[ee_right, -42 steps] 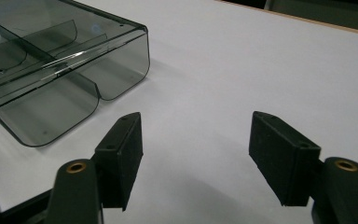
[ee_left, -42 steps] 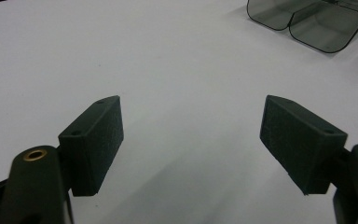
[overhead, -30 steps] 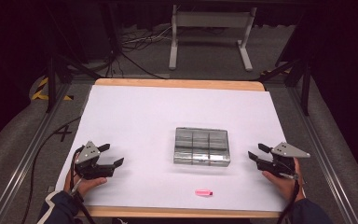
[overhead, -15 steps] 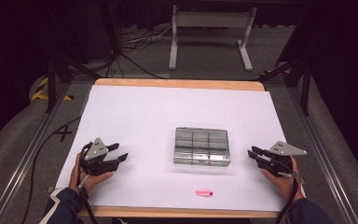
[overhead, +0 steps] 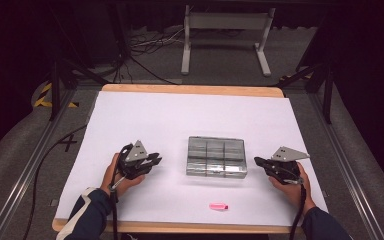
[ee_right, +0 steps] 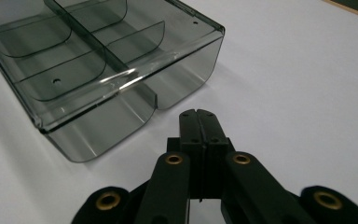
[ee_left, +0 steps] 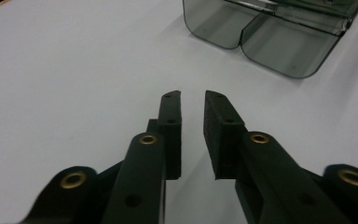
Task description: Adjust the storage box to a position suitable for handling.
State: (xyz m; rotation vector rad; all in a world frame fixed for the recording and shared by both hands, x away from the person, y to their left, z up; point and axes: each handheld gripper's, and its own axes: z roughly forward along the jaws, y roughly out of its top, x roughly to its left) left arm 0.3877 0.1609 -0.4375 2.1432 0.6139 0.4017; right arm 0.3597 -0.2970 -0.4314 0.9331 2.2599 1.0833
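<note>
**Both grippers flank the clear box, nothing held**

Smoky clear plastic compartment box sits roughly mid-surface, a bit toward the person's edge, on the white sheet covering the surface. Box is divided into a grid of small compartments with curved dividers; in the gripper views they look empty

Left gripper rests on the surface left of the box, near it but clearly apart, held in the person's left hand, pointing toward the box. In the left gripper view the jaws stand slightly parted with a narrow gap, bare white sheet between them, nothing gripped; a box corner shows ahead at upper right

Right gripper sits just beside the box's right end, close but not touching, held in the right hand. In the right gripper view the jaws are clenched pad to pad with nothing between them, tips just short of the box's near wall

Small pink oblong item lies on the sheet near the front edge, in front of the box, apart from it and from both grippers; too small to identify

Cables trail from both grippers back toward the person
</note>
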